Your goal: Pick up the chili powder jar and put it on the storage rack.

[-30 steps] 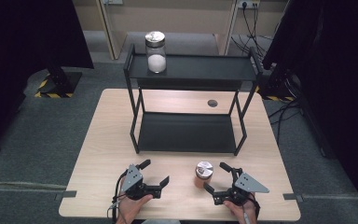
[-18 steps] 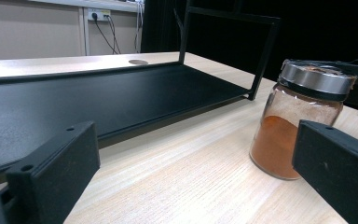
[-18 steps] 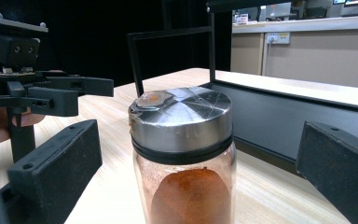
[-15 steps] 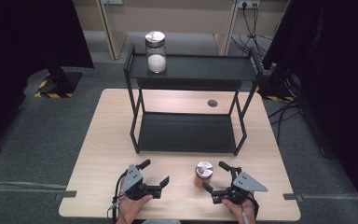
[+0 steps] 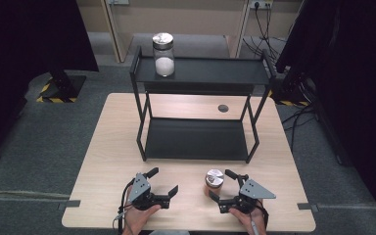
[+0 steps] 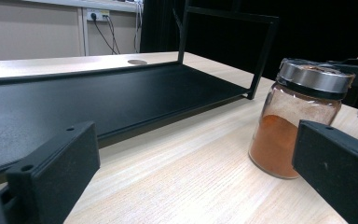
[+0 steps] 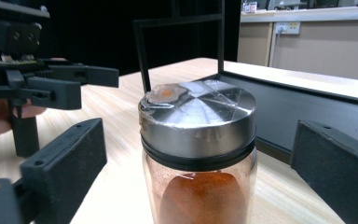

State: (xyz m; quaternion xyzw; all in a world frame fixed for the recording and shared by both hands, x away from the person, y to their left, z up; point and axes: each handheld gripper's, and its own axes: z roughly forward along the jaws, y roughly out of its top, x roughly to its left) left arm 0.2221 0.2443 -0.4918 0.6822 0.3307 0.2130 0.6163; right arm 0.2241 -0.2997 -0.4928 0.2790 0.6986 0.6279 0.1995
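Pale wooden table (image 5: 107, 166) carries a black rack (image 5: 198, 139); the spice jar (image 5: 214, 181) stands near its front edge, between the spread jaws of the right gripper (image 5: 223, 185). Left gripper (image 5: 162, 180) waits released nearby. The approach looks finished, so next comes closing squarely on the jar's glass below the lid.

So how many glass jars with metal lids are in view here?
2. A glass jar of white powder with a metal lid stands on the black rack's top shelf; a glass jar of orange powder with a metal lid stands on the wooden table.
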